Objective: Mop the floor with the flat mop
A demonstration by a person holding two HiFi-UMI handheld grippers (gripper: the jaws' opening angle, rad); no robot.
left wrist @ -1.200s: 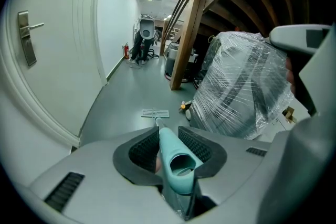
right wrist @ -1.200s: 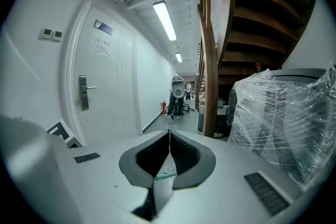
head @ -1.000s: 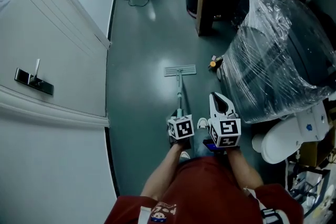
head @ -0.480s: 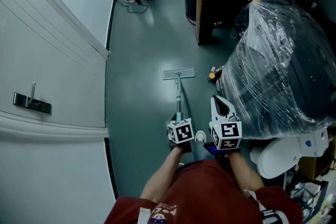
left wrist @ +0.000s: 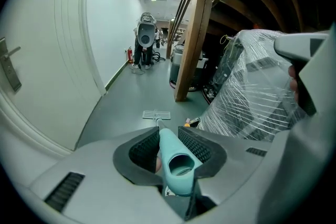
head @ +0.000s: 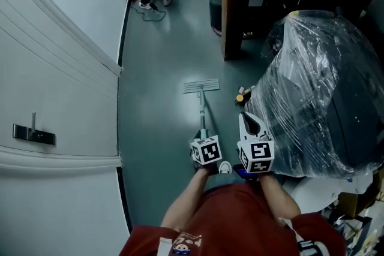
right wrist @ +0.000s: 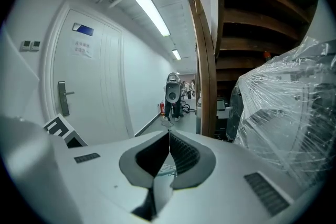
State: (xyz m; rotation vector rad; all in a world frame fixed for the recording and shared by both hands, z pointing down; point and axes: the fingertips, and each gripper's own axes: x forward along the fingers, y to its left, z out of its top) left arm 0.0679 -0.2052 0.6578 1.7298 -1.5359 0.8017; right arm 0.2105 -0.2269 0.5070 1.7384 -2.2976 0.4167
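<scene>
Two grippers are in view, but only one works the mop. The left gripper point(left wrist: 170, 148) has its jaws clamped on the teal end of the mop handle point(left wrist: 177, 159). The right gripper point(right wrist: 169, 150) sits just beside it with its jaws pressed together on nothing. The handle slopes down from the left jaws to the flat mop head point(head: 201, 86), which lies on the grey-green floor point(head: 159, 51) well ahead of them, mid-corridor. This looks like the mopping stroke itself, with the head out at reach. To the right of the jaws stands a big plastic-wrapped bundle point(head: 318, 87) with a small orange thing point(head: 239, 97) near its foot, and a wooden post point(head: 224, 3) stands beyond. The next move, I judge, calls for a steady push or pull along the open strip, holding the head flat and steering left of the clutter
</scene>
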